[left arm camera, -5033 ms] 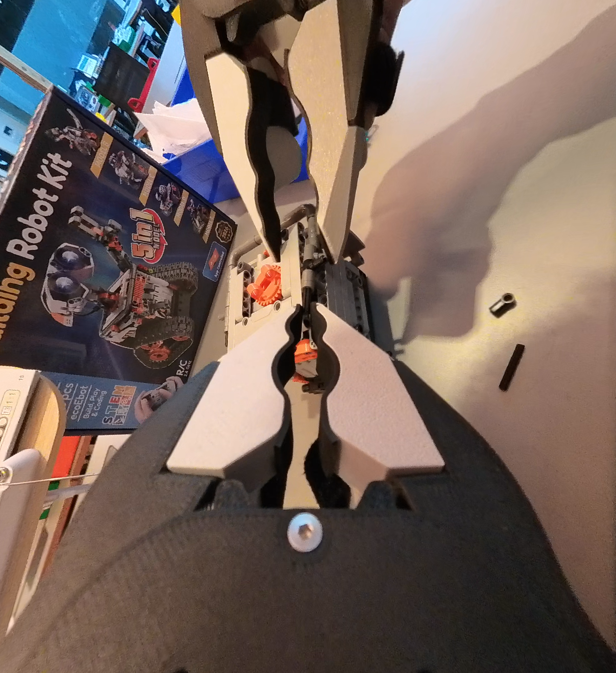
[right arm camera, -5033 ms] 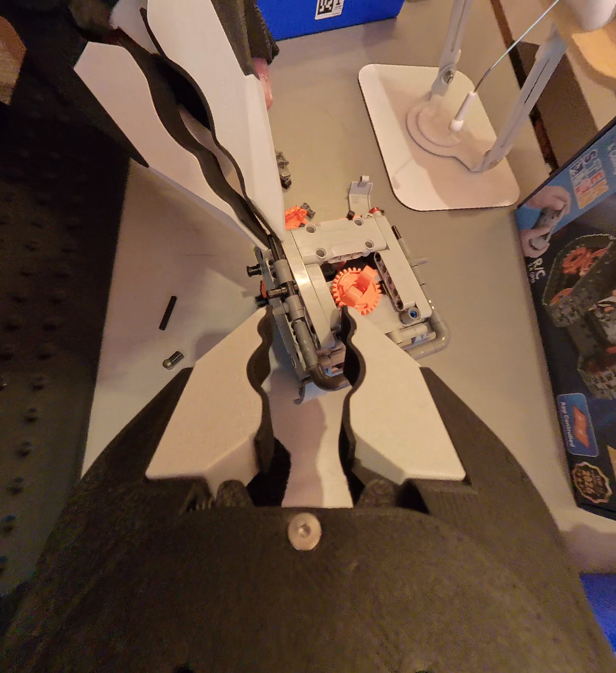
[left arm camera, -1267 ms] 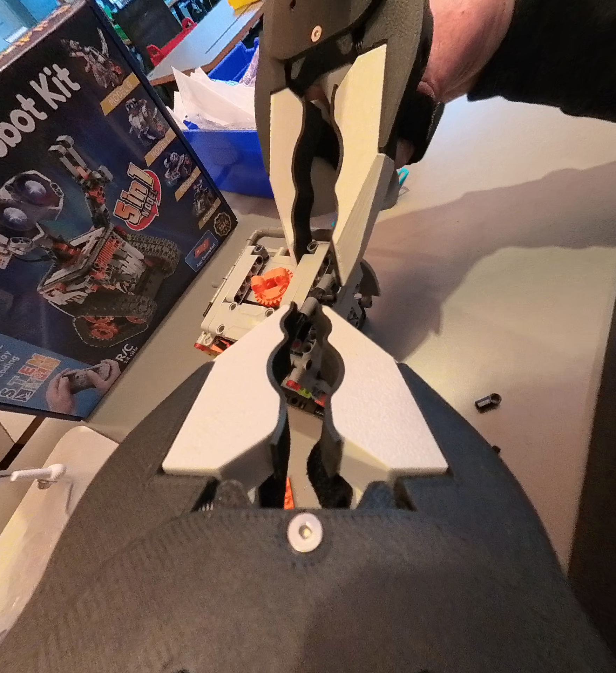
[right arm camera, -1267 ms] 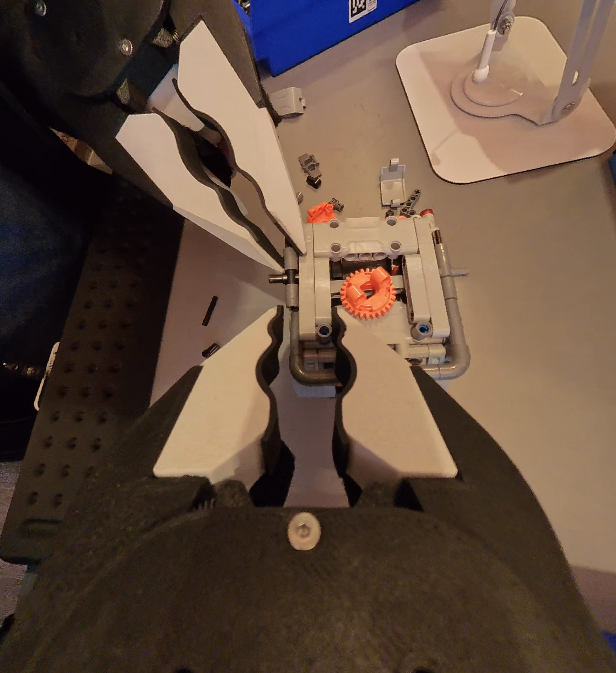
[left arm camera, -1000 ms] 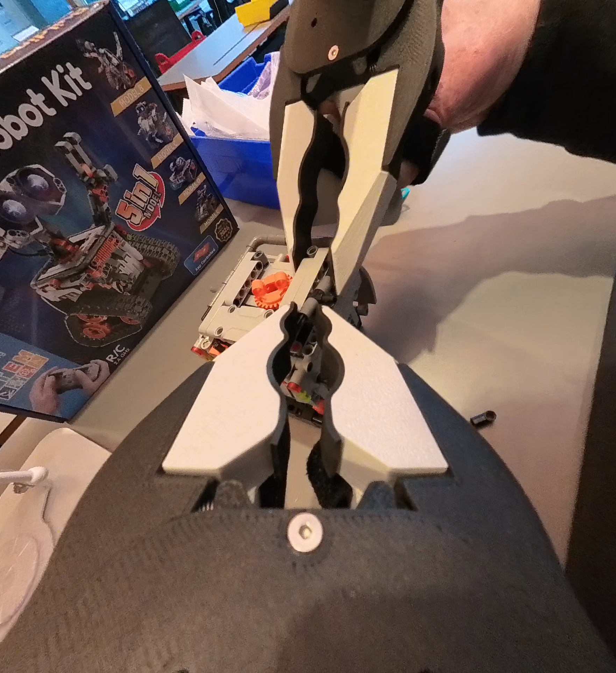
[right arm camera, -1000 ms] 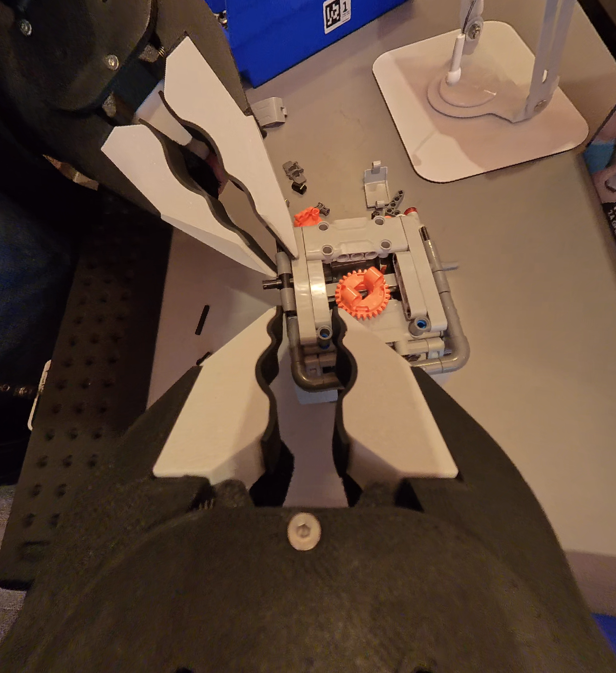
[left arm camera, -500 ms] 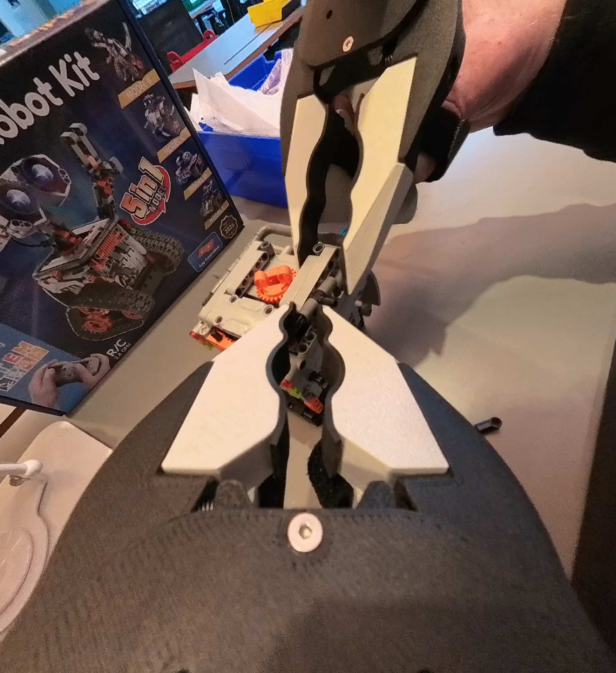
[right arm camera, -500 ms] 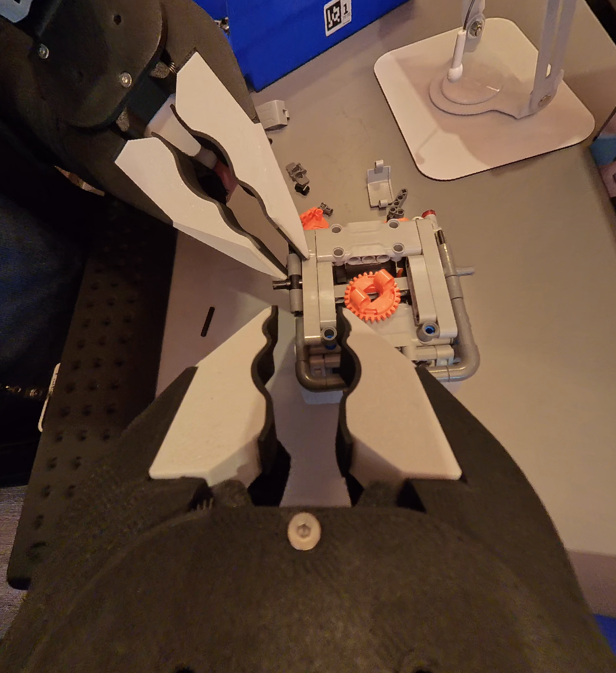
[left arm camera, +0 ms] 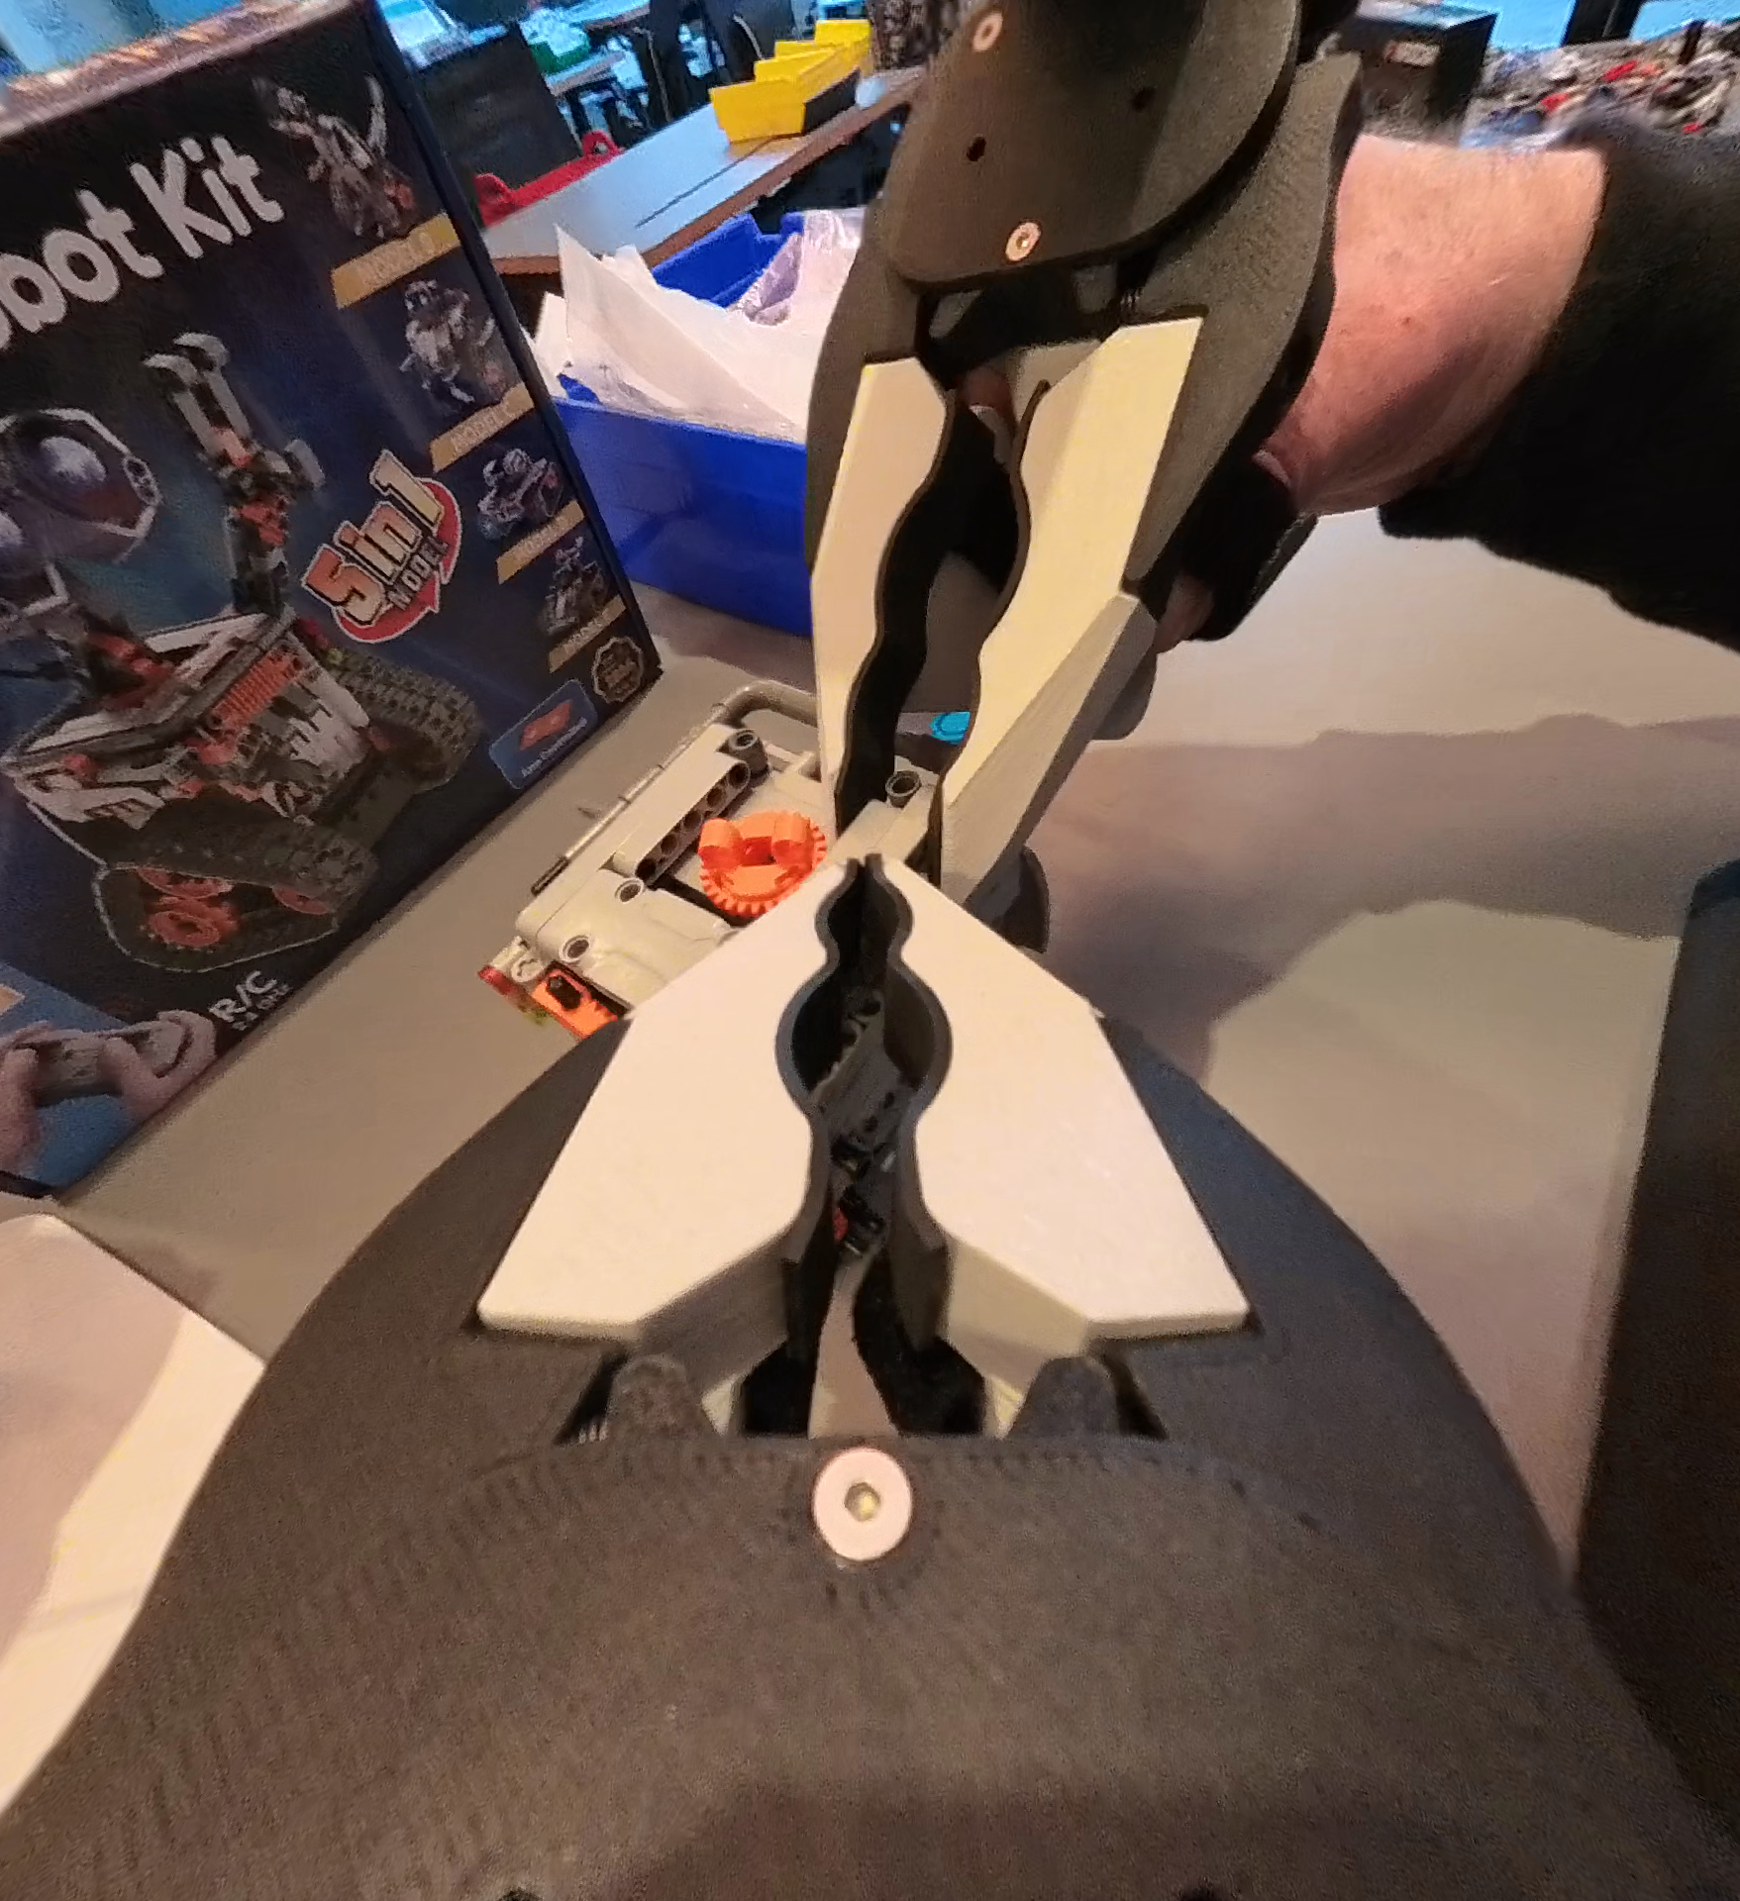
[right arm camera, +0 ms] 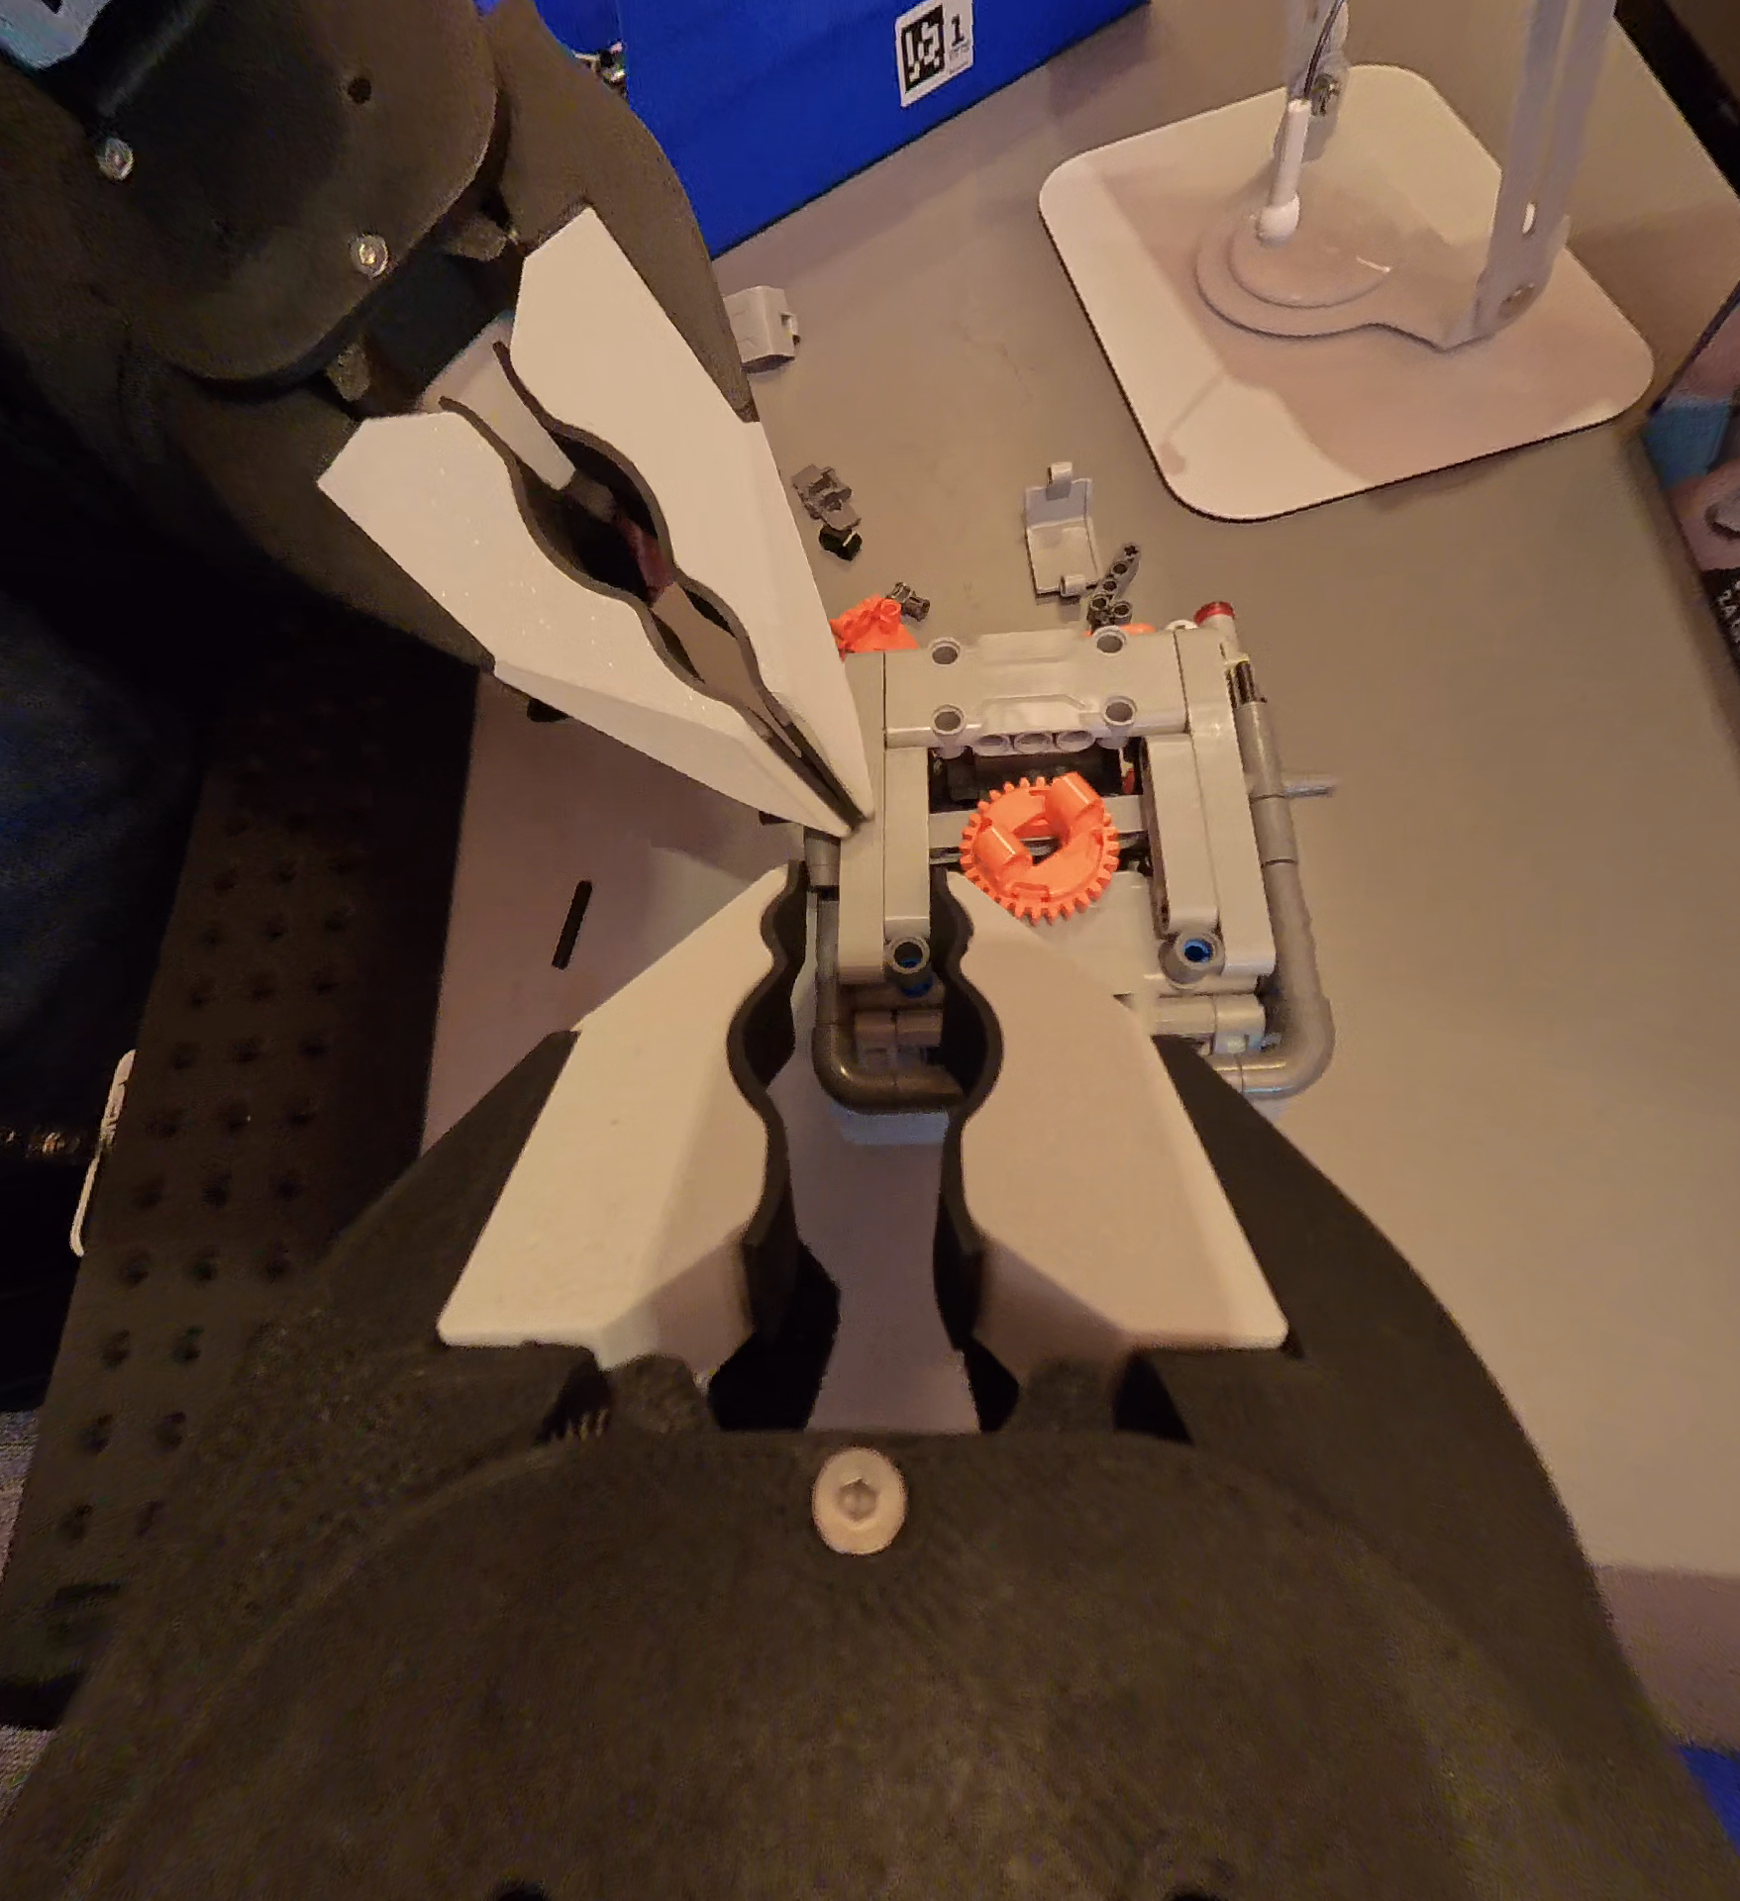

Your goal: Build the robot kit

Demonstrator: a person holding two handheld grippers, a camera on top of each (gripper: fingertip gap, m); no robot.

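grey brick assembly [right arm camera: 1040, 710] | in right gripper [right arm camera: 865, 916] | left gripper [right arm camera: 850, 813] touching its edge

Left claw [left arm camera: 867, 874]: matte black textured housing, rounded, with one silver hex-socket screw [left arm camera: 862, 1505] centred behind the fingers. Fingers [left arm camera: 680, 1162] pale grey, flat, faceted, tapering to points; inner edges lined black with a wavy profile.

Right claw [right arm camera: 871, 926]: same build, same screw [right arm camera: 857, 1501], same pale fingers [right arm camera: 1092, 1162]. Seen from the left wrist view, its housing shows small screws and holes.

Person's hand [left arm camera: 1411, 339]: dark sleeve at wrist; possibly a black strap or glove across the palm, unclear.
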